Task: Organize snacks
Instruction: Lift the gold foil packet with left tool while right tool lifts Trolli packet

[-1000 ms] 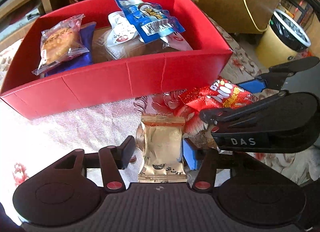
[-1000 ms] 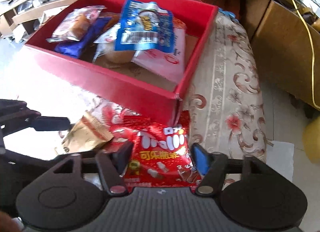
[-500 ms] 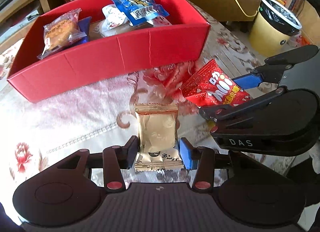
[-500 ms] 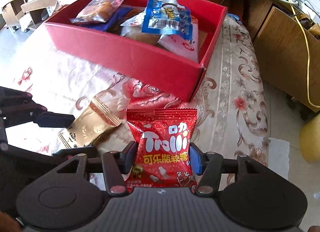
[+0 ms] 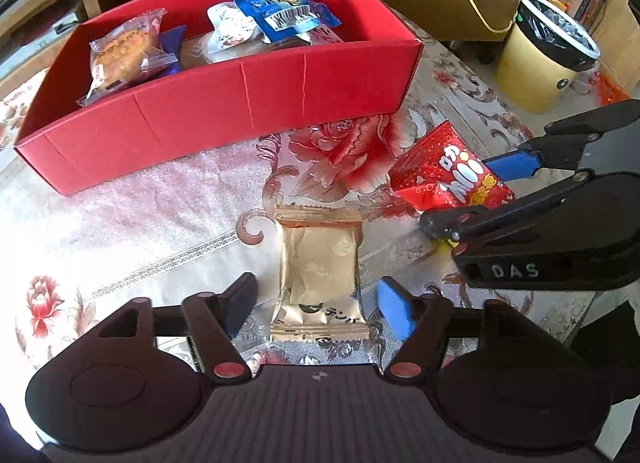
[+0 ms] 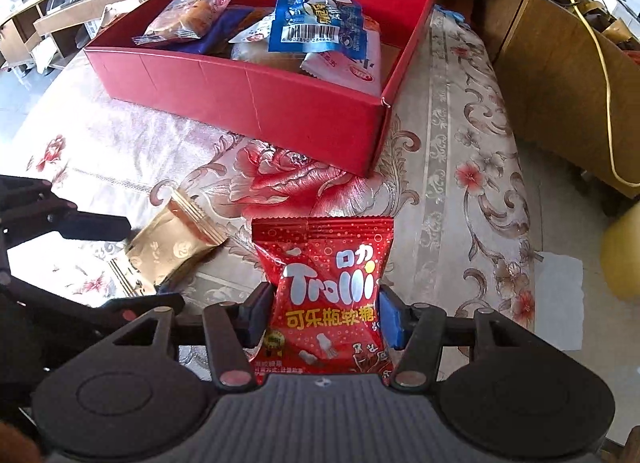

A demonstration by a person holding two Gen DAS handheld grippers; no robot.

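Snacks fill the open red cardboard box [image 5: 224, 103] at the far side of the floral-cloth surface [image 5: 120, 223], with bare cloth between its near wall and both claws; the flat gold foil packet [image 5: 318, 267] lies between the left claw's [image 5: 318, 303] opening jaws, untouched; the shiny red Trolli candy bag [image 6: 330, 295] stands pinched in the right claw [image 6: 324, 315], near the surface's right edge

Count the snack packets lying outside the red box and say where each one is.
2. The gold packet lies on the tablecloth between the opening jaws of the left gripper. The red candy bag is pinched in the right gripper. None seem hidden.
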